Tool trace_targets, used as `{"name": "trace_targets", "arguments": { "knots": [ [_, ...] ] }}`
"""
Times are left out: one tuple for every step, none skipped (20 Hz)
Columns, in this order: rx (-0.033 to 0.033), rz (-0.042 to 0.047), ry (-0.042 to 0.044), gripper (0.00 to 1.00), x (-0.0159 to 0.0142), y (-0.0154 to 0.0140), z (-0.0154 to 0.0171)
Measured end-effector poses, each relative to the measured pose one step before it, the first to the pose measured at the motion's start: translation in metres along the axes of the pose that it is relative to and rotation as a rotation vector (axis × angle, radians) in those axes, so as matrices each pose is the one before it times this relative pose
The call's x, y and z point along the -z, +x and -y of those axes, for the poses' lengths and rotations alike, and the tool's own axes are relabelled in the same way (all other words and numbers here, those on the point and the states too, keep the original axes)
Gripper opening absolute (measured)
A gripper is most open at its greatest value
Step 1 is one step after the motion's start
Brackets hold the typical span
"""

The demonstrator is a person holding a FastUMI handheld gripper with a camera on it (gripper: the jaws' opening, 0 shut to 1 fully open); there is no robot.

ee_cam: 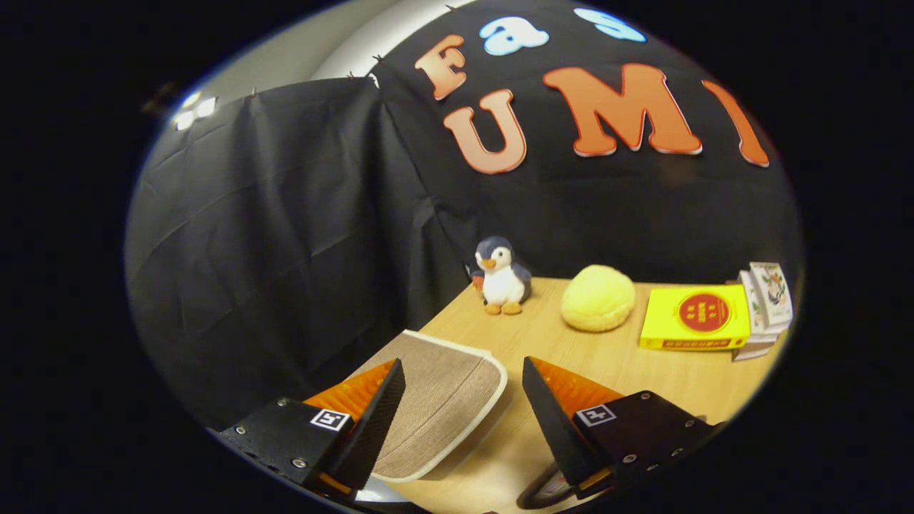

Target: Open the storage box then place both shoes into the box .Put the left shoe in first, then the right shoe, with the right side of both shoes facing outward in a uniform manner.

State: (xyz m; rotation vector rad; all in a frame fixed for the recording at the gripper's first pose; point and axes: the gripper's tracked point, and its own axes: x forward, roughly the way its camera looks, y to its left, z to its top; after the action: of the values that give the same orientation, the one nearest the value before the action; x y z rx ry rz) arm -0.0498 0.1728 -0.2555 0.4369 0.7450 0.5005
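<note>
We see the gripper held above the near left part of the wooden desk, its fingers set wide apart with nothing between the pads. In the gap between them, and reaching under the left finger, lies a beige woven fabric panel with a pale rim; we cannot tell whether it is the lid of the storage box. It lies at the left edge of the desk, tilted slightly.

Beyond the fingers, at the far left corner of the desk, a plush penguin stands upright against the black cloth wall. Just right of it, along the far edge, rests a round yellow plush object. Farther right lies a flat yellow box with a red disc on top, and touching its right side is a small stack of printed cartons near the far right corner.

A dark rounded object shows under the right finger; we cannot identify it.
</note>
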Motion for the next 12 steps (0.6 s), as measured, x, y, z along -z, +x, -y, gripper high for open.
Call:
{"name": "trace_targets", "arguments": {
  "knots": [
    [-0.01383, -0.02505, 0.03699, 0.99, 0.00900, 0.00678, 0.00004],
    [-0.01075, -0.03179, 0.03579, 0.99, 0.00995, 0.00612, 0.00045],
    [-0.01372, -0.03466, 0.03410, 0.99, 0.01245, 0.00676, -0.00034],
    [-0.01051, -0.03424, 0.02871, 0.98, 0.00967, 0.00876, 0.00295],
    [-0.00921, -0.03111, 0.02496, 0.98, 0.00972, 0.00563, 0.00196],
    [-0.00764, -0.02713, 0.02190, 0.98, 0.00911, 0.00601, 0.00245],
    [-0.00811, -0.02245, 0.02404, 0.98, 0.00859, 0.00389, 0.00120],
    [-0.01707, -0.01724, 0.02879, 0.97, 0.00588, 0.00556, 0.00057],
    [-0.01857, -0.00955, 0.02835, 0.97, 0.00394, 0.00512, 0.00044],
    [-0.02206, -0.01077, 0.02379, 0.97, 0.00317, 0.00368, 0.00100],
    [-0.01295, -0.00953, 0.02480, 0.97, 0.00416, 0.00217, 0.00173],
    [-0.00940, -0.01835, 0.02568, 0.97, 0.00481, 0.00328, 0.00232]
  ]
}}
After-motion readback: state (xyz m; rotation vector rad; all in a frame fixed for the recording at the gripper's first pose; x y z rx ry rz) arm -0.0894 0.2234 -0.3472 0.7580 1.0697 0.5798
